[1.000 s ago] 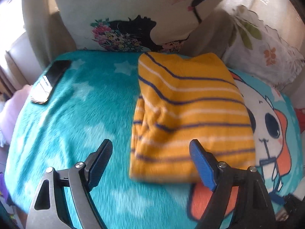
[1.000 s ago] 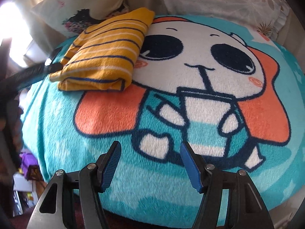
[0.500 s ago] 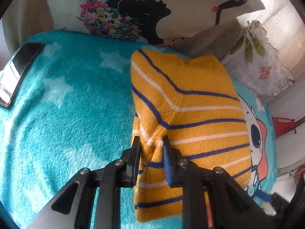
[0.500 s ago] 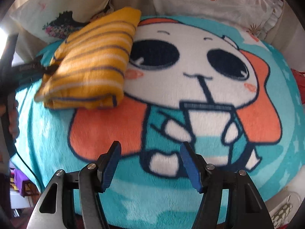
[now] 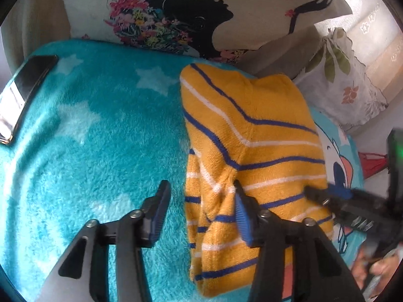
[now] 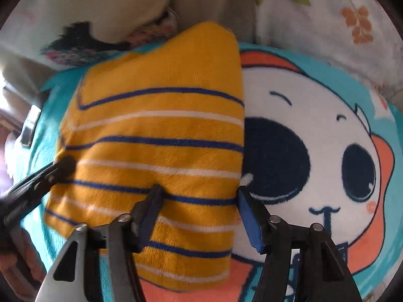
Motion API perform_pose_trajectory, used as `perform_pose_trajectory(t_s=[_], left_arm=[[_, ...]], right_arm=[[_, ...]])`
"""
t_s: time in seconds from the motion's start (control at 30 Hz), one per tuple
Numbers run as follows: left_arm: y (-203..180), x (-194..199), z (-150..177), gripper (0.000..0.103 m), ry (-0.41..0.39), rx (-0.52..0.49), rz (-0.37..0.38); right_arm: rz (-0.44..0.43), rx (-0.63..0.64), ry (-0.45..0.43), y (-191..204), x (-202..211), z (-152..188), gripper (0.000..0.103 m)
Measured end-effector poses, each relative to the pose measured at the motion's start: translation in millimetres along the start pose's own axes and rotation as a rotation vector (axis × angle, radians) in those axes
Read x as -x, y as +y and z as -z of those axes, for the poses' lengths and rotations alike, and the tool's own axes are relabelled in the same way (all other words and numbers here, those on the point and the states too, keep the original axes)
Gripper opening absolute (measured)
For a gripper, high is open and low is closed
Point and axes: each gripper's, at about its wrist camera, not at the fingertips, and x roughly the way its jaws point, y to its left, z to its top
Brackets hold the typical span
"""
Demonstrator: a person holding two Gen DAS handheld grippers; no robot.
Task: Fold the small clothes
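From the left wrist camera, the left hand-held gripper [image 5: 200, 214] stands with its jaws wide apart, holding nothing. Its left finger is over bare blanket, and its right finger presses against the near part of the folded mustard-yellow knit garment with navy and white stripes [image 5: 252, 136]. The garment lies on a fluffy turquoise blanket with white stars and a cartoon animal print [image 5: 100, 138], right of the blanket's middle, its far end near a cream cushion printed with a black silhouette and flowers [image 5: 181, 12]. A black smartphone [image 5: 27, 85] lies at the blanket's far left edge, well apart from the garment. A white pillow with a leaf pattern [image 5: 345, 85] sits at the right. The right hand-held gripper [image 5: 327, 196] reaches in from the right, its tips at the garment's right edge.

From the right wrist camera, the right hand-held gripper [image 6: 199, 193] is also spread wide and grips nothing. Its left finger rests on top of the striped garment [image 6: 161, 130], and its right finger is just off the garment's right edge, over the cartoon's white face. The left hand-held gripper's tip [image 6: 63, 166] touches the garment's left side. The garment lies left of the cartoon face on the blanket [image 6: 327, 125].
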Motion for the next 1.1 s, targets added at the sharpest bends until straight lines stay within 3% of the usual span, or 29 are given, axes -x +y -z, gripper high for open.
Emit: perform_pose_trajectory(t_s=[0.1, 0.2, 0.23, 0.3, 0.37, 0.43, 0.5, 0.57, 0.67, 0.73, 0.83, 0.9, 0.93, 0.97, 1.0, 1.03, 1.07, 1.1], left_arm=[[0.8, 16.4, 1.4, 0.052, 0.003, 0.016, 0.025], [-4.1, 38.6, 9.8, 0.064, -0.043, -0.016, -0.009], [-5.1, 45.4, 13.3, 0.069, -0.059, -0.028, -0.028], [-7.2, 51.5, 14.5, 0.071, -0.075, -0.043, -0.055], [-1.9, 58.9, 17.9, 0.072, -0.074, -0.041, -0.056], [1.6, 60.8, 18.9, 0.076, -0.071, -0.025, -0.029], [11.1, 58.1, 18.0, 0.077, -0.055, 0.012, 0.001], [15.4, 52.8, 15.1, 0.078, -0.035, 0.048, 0.052], [9.4, 38.9, 10.2, 0.079, -0.007, 0.051, 0.124], [1.1, 29.0, 6.7, 0.082, 0.003, 0.037, 0.181], [-12.3, 9.0, 5.3, 0.088, 0.037, 0.005, 0.211], [-19.6, -11.8, 7.2, 0.088, 0.101, -0.002, 0.230], [-21.7, -22.4, 10.2, 0.088, 0.132, 0.012, 0.243], [-23.1, -24.1, 12.4, 0.087, 0.115, 0.024, 0.241], [-26.1, -23.1, 13.6, 0.084, 0.103, 0.026, 0.231], [-29.0, -24.0, 14.4, 0.067, 0.115, 0.035, 0.228], [-32.2, -22.3, 15.3, 0.058, 0.114, 0.047, 0.221], [-36.7, -17.7, 16.7, 0.055, 0.099, 0.052, 0.207]], right_arm=[[0.031, 0.013, -0.082, 5.7, 27.3, -8.6, 0.065], [0.048, 0.057, -0.133, 21.6, 39.7, -23.0, 0.065], [0.035, 0.062, -0.128, 28.2, 36.8, -30.5, 0.065], [-0.003, 0.052, -0.091, 42.0, 19.3, -43.0, 0.069], [0.004, 0.051, -0.019, 52.5, -11.2, -50.1, 0.085], [0.040, 0.076, -0.023, 60.4, -21.3, -50.7, 0.087], [-0.011, 0.098, -0.072, 59.9, -4.5, -49.1, 0.083], [-0.054, 0.091, -0.154, 44.2, 21.8, -43.3, 0.083], [-0.013, 0.027, -0.209, 9.7, 41.3, -33.5, 0.086], [-0.067, -0.052, -0.151, -20.0, 30.5, -27.7, 0.087], [-0.214, -0.156, -0.064, -48.1, 1.0, -16.1, 0.087], [-0.402, -0.242, 0.007, -56.0, -26.4, -5.3, 0.091], [-0.491, -0.278, -0.005, -56.0, -33.3, -0.5, 0.094], [-0.523, -0.282, -0.045, -54.9, -29.8, 0.4, 0.093], [-0.552, -0.284, -0.017, -50.0, -34.4, 0.0, 0.093], [-0.528, -0.272, -0.029, -44.4, -31.6, -1.1, 0.090], [-0.495, -0.241, -0.014, -36.9, -28.6, -3.8, 0.075], [-0.486, -0.229, -0.012, -35.0, -26.0, -5.0, 0.055]])
